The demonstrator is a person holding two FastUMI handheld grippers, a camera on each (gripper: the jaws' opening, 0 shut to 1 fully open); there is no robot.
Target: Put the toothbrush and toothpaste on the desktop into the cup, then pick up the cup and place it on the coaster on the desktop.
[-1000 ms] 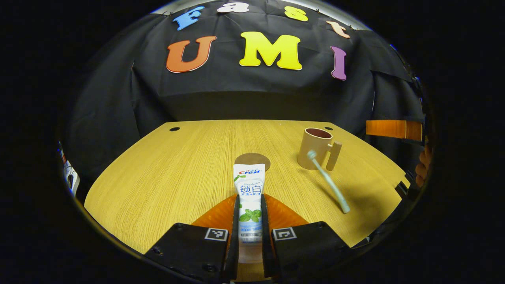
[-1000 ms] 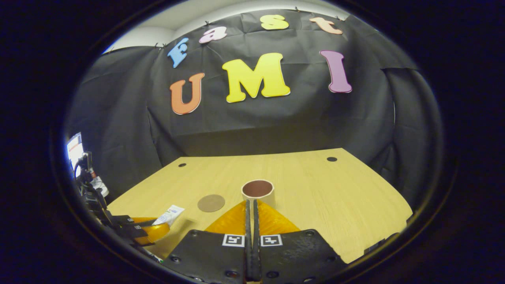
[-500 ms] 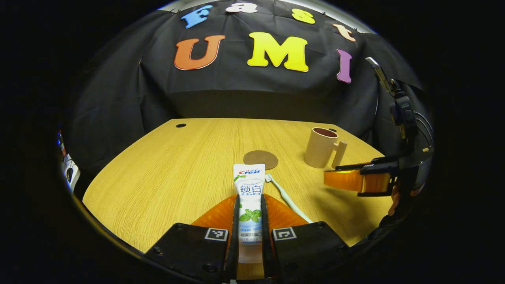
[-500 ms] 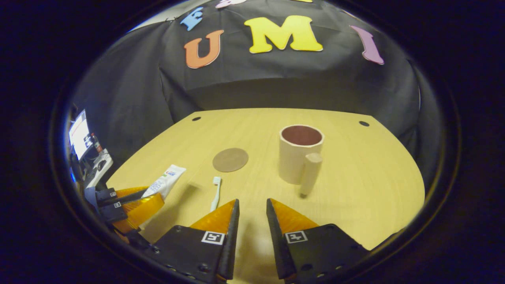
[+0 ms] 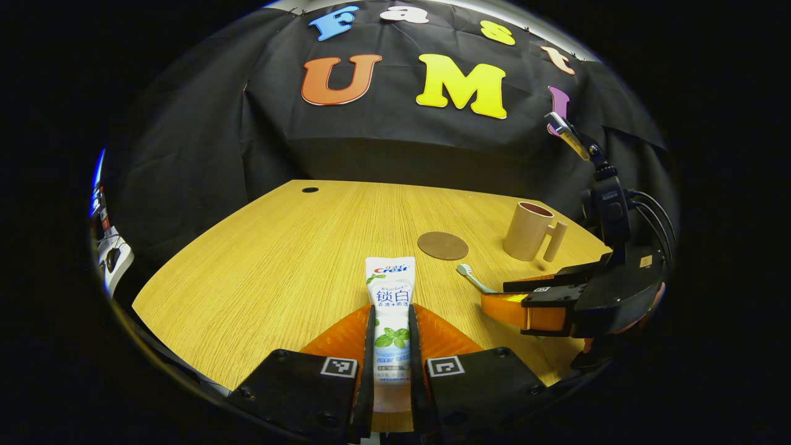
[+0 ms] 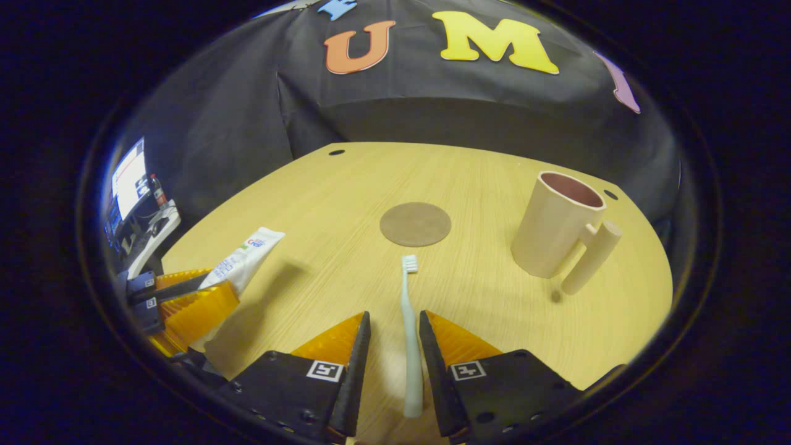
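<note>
A white toothpaste tube (image 5: 390, 309) sticks forward from my left gripper (image 5: 392, 308), which is shut on its lower half; the right gripper view shows this tube (image 6: 244, 267) held a little above the wooden desktop (image 5: 278, 259). A pale toothbrush (image 6: 408, 327) lies flat on the desk, bristles pointing away. My right gripper (image 6: 394, 318) is open, one finger on each side of the handle. The beige cup (image 6: 556, 225) stands upright at the right with its handle toward me. A round brown coaster (image 6: 415, 224) lies just beyond the brush head.
In the left gripper view, the right gripper (image 5: 525, 303) hangs low at the right, with cables above it. The coaster (image 5: 442, 245) and cup (image 5: 531, 230) sit behind it. A lit screen (image 6: 128, 176) and gear stand off the desk's left edge.
My right gripper went from shut to open and came down low, so the toothbrush now lies between its fingers. The left gripper still holds the toothpaste and has turned slightly left.
</note>
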